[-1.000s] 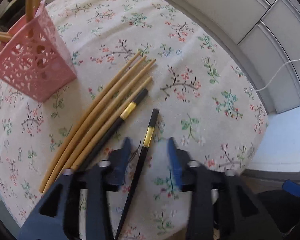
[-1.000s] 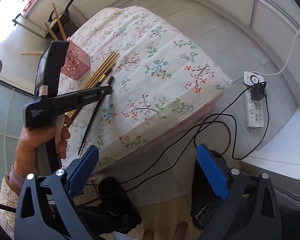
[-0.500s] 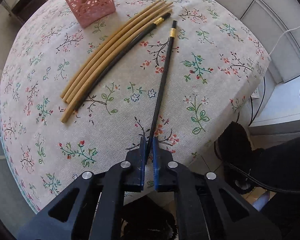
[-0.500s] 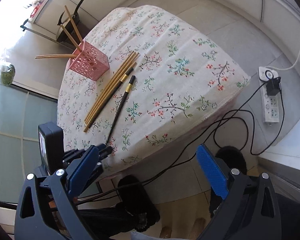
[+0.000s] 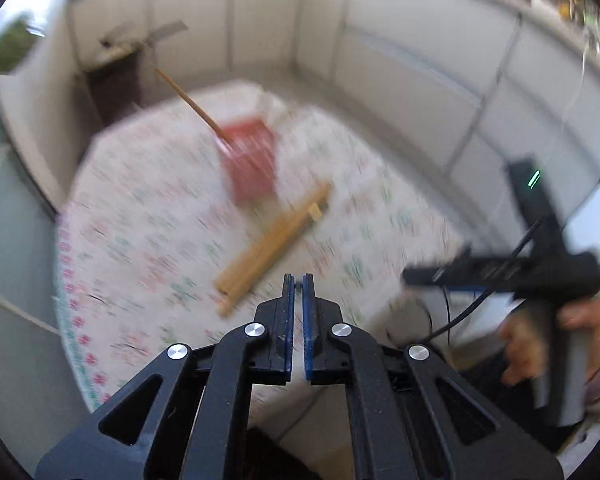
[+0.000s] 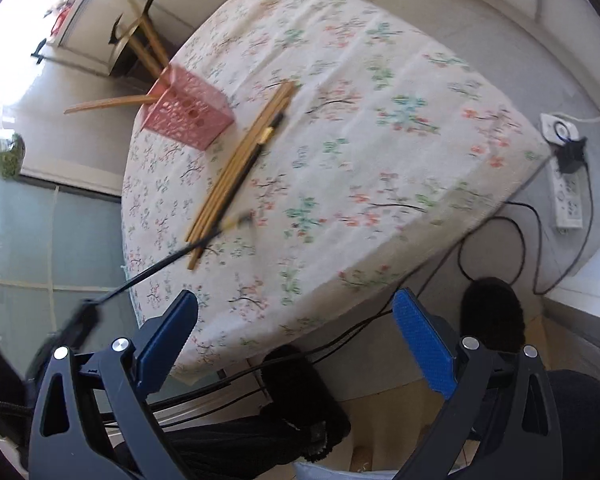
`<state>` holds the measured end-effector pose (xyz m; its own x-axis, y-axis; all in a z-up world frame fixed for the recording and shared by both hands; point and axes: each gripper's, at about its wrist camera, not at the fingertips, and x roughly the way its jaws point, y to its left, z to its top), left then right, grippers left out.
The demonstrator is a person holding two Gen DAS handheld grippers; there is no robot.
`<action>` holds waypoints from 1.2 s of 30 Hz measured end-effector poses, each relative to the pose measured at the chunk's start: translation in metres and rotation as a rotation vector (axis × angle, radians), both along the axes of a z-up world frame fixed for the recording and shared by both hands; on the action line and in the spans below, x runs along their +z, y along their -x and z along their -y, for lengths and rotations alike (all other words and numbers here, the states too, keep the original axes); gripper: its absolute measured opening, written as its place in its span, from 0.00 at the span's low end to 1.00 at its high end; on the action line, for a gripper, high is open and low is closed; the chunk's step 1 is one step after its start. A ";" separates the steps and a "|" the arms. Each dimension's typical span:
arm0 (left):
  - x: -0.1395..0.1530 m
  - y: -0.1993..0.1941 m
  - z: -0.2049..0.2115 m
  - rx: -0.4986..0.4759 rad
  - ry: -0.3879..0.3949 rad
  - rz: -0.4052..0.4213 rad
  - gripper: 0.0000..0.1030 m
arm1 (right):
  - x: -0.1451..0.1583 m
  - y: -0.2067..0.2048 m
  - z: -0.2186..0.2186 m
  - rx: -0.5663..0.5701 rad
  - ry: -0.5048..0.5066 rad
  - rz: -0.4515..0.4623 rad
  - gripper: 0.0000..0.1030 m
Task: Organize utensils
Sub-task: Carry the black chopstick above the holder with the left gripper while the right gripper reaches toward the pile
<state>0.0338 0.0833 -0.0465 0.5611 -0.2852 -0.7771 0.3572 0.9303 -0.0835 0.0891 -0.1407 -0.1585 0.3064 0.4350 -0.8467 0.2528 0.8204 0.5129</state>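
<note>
My left gripper (image 5: 297, 280) is shut, and in its own blurred view the thing between the pads hardly shows. The right wrist view shows the left gripper (image 6: 80, 320) at the lower left, shut on a black chopstick (image 6: 172, 256) that hangs slanted above the floral tablecloth (image 6: 380, 120). A second black chopstick (image 6: 256, 152) lies beside several bamboo chopsticks (image 6: 228, 176) on the cloth. The pink basket (image 6: 188, 116) stands behind them with bamboo chopsticks sticking out. My right gripper (image 6: 296, 304) is open and empty off the table's near edge.
A power strip (image 6: 566, 188) and black cables (image 6: 500, 240) lie on the floor to the right of the table. Black slippers (image 6: 492, 312) sit near the table's front. A dark chair (image 6: 136, 48) stands beyond the basket. A hand (image 5: 540, 340) holds the right gripper.
The left gripper shut on the lone black chopstick, then rose and drew back with it off the cloth. The right gripper shifted slightly and stays open.
</note>
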 end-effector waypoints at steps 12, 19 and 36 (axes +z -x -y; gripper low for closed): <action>0.063 0.029 -0.078 0.192 0.111 0.250 0.03 | -0.007 -0.047 -0.154 0.868 0.494 0.425 0.54; 0.065 0.029 -0.085 0.192 0.152 0.263 0.03 | -0.023 -0.072 -0.168 1.058 0.475 0.428 0.54; 0.057 0.021 -0.080 0.183 0.161 0.226 0.03 | -0.055 -0.097 -0.171 1.219 0.431 0.331 0.54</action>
